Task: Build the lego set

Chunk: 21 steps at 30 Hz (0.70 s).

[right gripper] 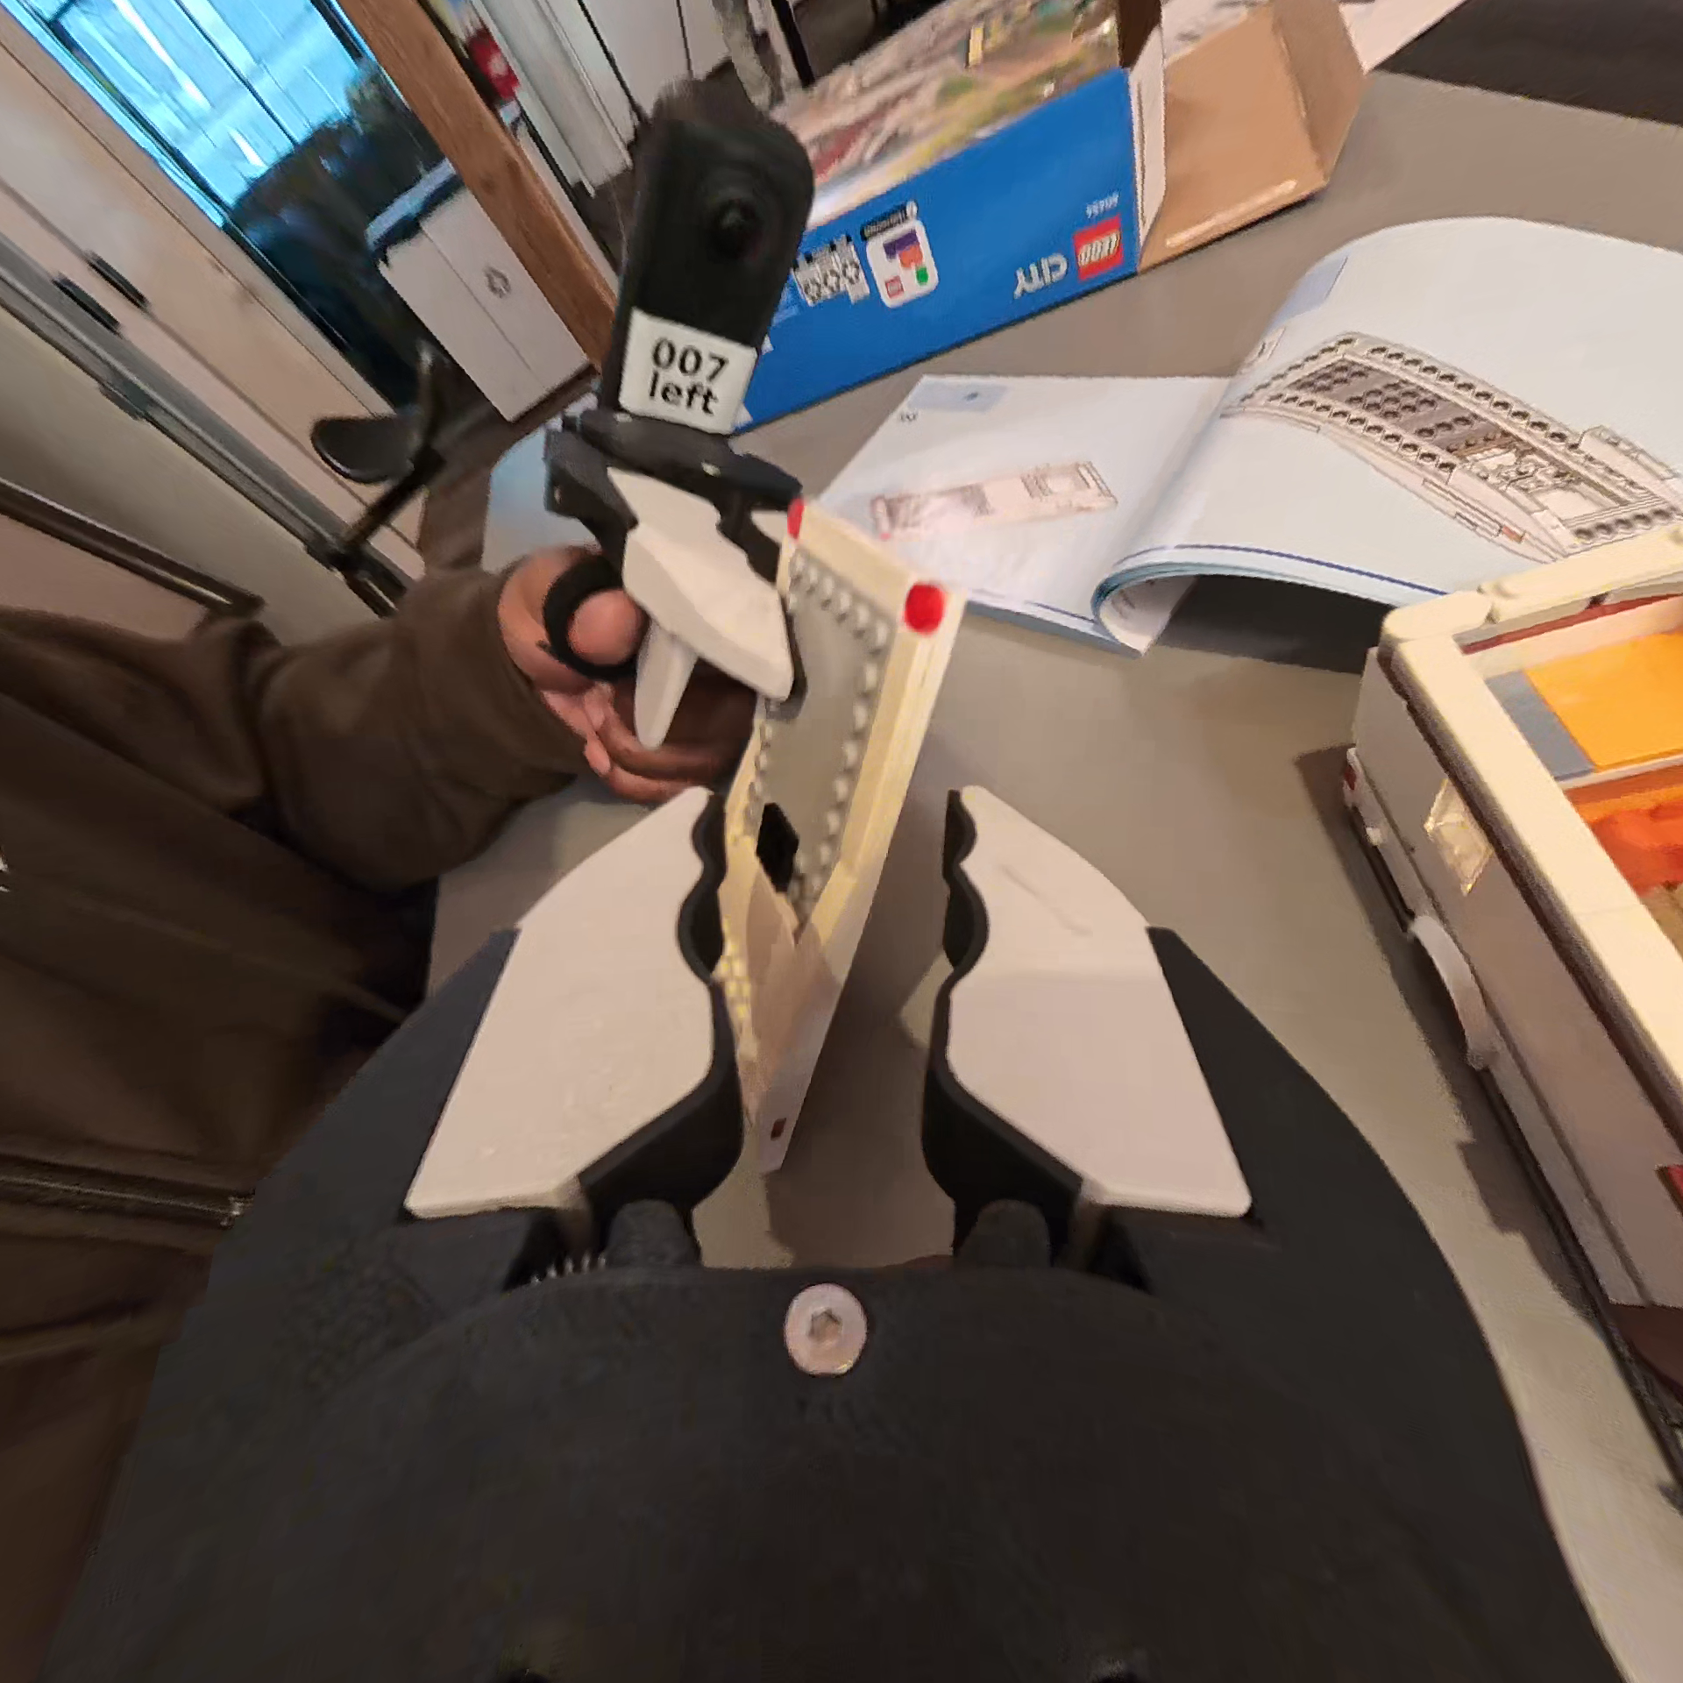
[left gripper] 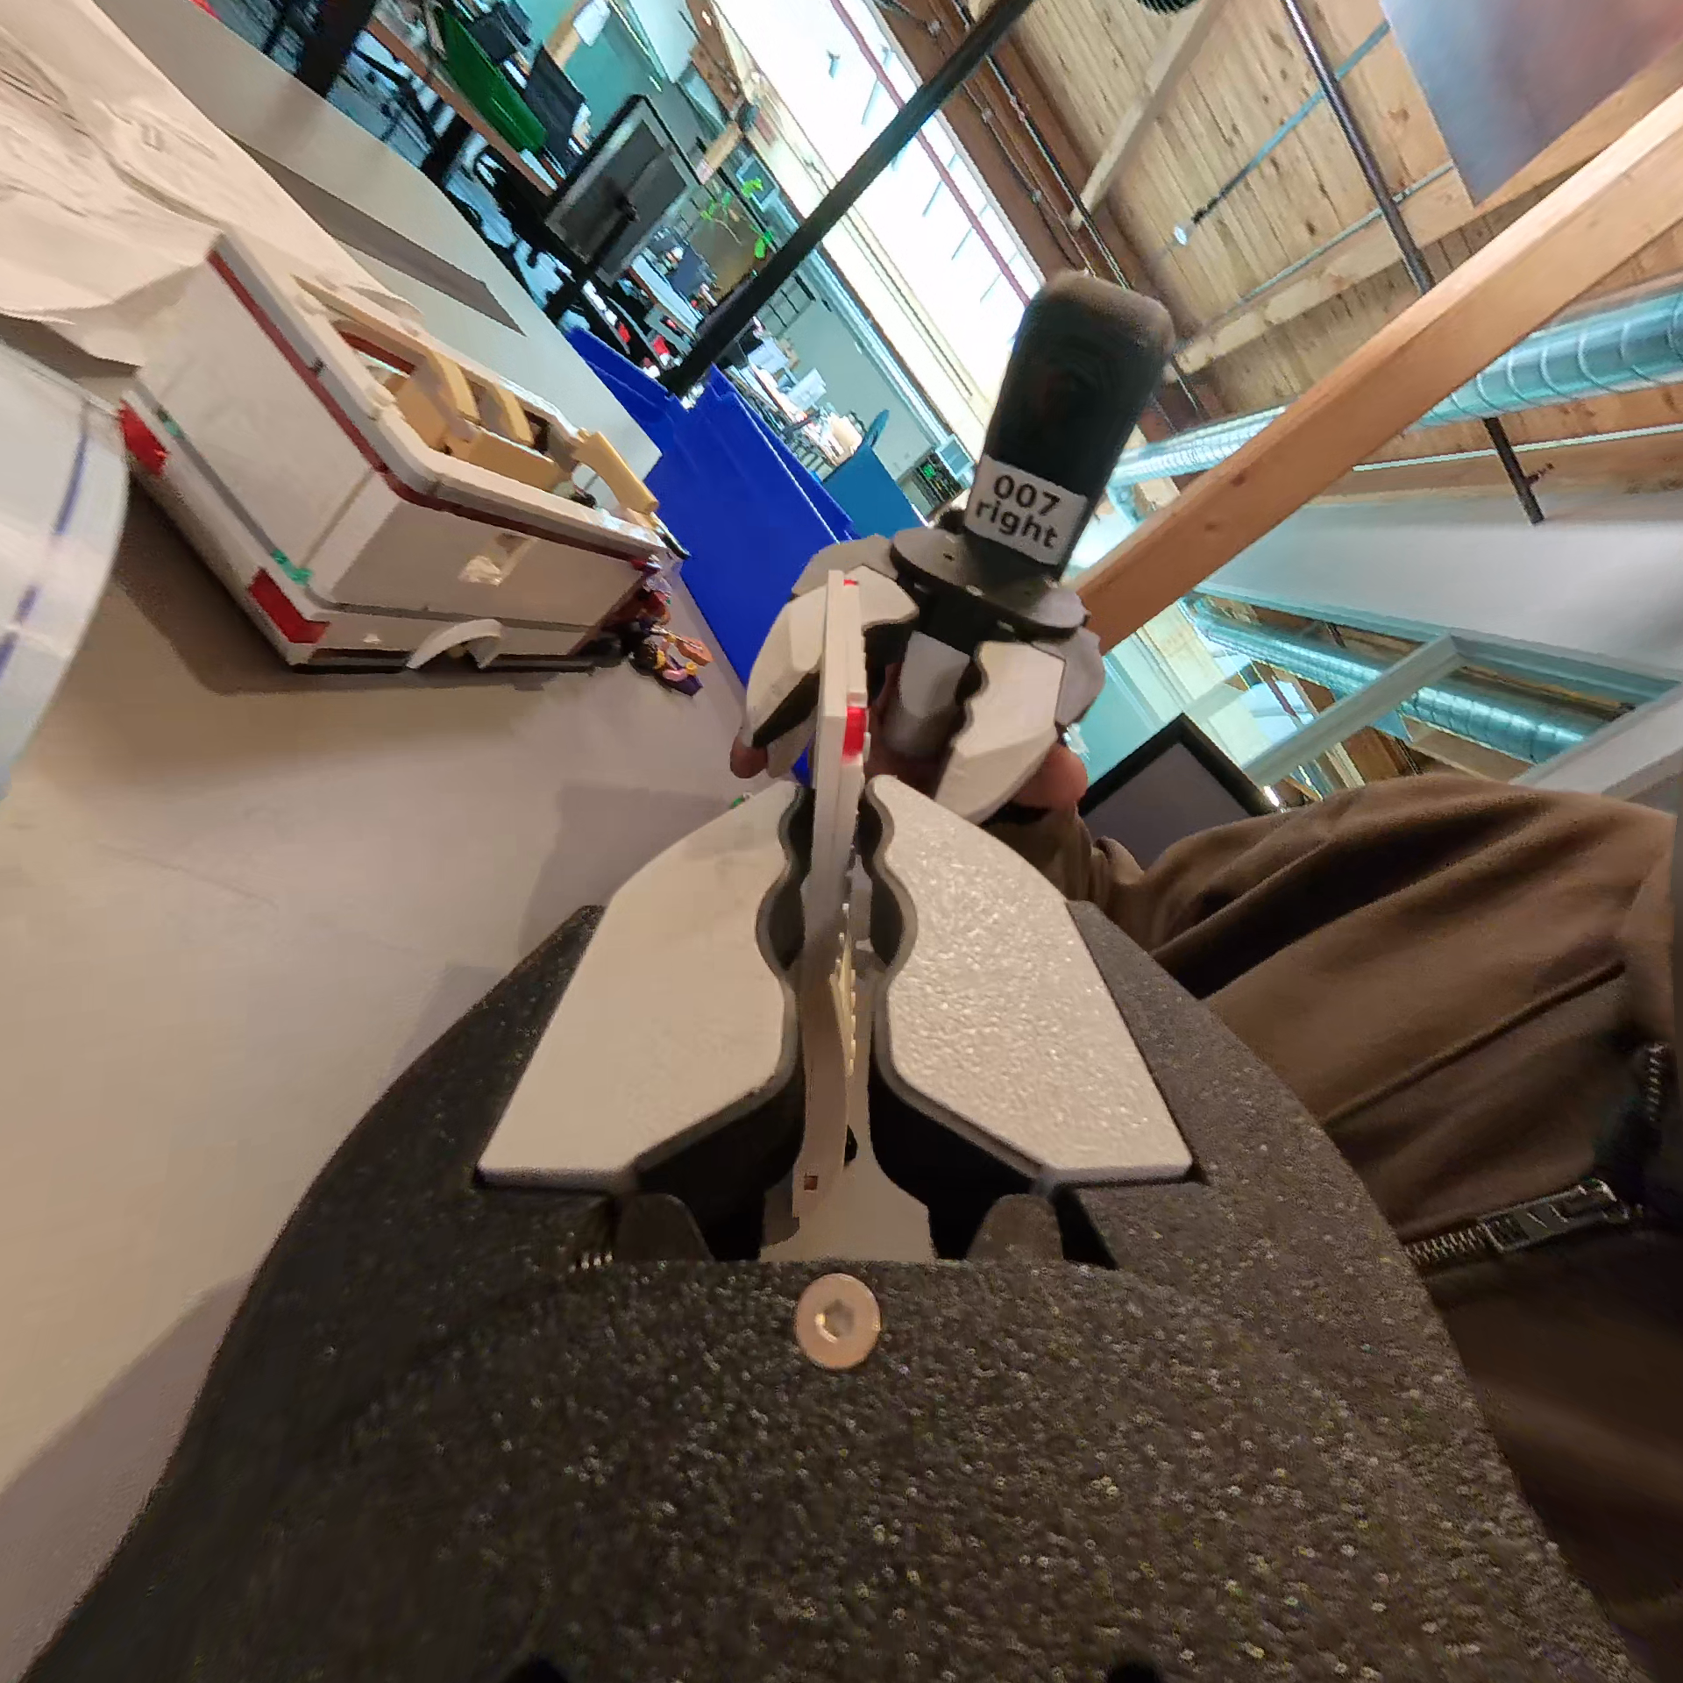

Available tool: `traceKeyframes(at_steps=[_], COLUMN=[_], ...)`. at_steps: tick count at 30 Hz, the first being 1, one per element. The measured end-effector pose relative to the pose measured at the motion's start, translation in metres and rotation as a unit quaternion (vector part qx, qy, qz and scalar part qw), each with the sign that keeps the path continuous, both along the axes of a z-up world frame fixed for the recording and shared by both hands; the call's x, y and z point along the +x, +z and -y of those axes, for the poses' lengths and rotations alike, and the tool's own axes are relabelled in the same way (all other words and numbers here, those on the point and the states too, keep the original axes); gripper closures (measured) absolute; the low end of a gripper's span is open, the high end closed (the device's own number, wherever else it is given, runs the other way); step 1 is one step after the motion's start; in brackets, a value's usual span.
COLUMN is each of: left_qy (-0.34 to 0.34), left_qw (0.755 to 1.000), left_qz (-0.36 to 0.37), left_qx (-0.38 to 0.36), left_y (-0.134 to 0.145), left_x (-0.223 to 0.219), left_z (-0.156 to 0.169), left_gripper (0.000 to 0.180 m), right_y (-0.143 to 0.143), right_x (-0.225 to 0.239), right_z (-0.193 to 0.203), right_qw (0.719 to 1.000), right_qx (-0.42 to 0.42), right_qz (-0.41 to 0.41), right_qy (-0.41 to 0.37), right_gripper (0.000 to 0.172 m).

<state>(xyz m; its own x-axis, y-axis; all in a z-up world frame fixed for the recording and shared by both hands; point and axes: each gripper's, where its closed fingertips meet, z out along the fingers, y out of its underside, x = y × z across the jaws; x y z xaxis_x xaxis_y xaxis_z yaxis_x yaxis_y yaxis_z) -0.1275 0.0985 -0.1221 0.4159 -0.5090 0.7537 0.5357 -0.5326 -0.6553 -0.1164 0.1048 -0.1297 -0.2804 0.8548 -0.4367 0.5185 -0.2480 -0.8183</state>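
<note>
A flat white studded plate with small red pieces at its corners is held up above the grey table. My left gripper is shut on it, both pads pressed on its faces. In the right wrist view the plate stands tilted between my right gripper's pads. The left pad is at its edge, and a clear gap remains at the right pad, so this gripper is open. The left gripper grips the plate's far end there. The right gripper straddles the plate's far end in the left wrist view.
A white toy camper with red stripes stands on the table. An open instruction booklet, a blue set box and a cardboard box lie behind. Small toy figures and a blue bin are near. Brown sleeves are close. My left and right fingertips are right by each other.
</note>
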Motion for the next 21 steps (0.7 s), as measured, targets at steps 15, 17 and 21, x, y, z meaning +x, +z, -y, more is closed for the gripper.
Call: traceKeyframes(at_steps=[15,17,21], left_qy=[0.041,0.044,0.045], left_qw=[0.999,0.999,0.999], left_qz=[0.007,0.006,0.010], left_qx=[0.020,0.016,0.003], left_y=[0.003,0.002,-0.001], left_x=[-0.010,-0.010,-0.011], left_z=[-0.007,-0.008,-0.009], left_gripper=[0.171,0.171,0.171], right_y=[-0.010,-0.011,-0.012], right_x=[-0.002,-0.002,-0.003], right_z=[-0.006,-0.007,-0.007], right_qw=[0.999,0.999,0.999], right_qx=[-0.030,-0.021,-0.020], right_qz=[0.011,0.014,0.016], right_qy=[-0.032,-0.039,-0.048], right_gripper=[0.156,0.155,0.155])
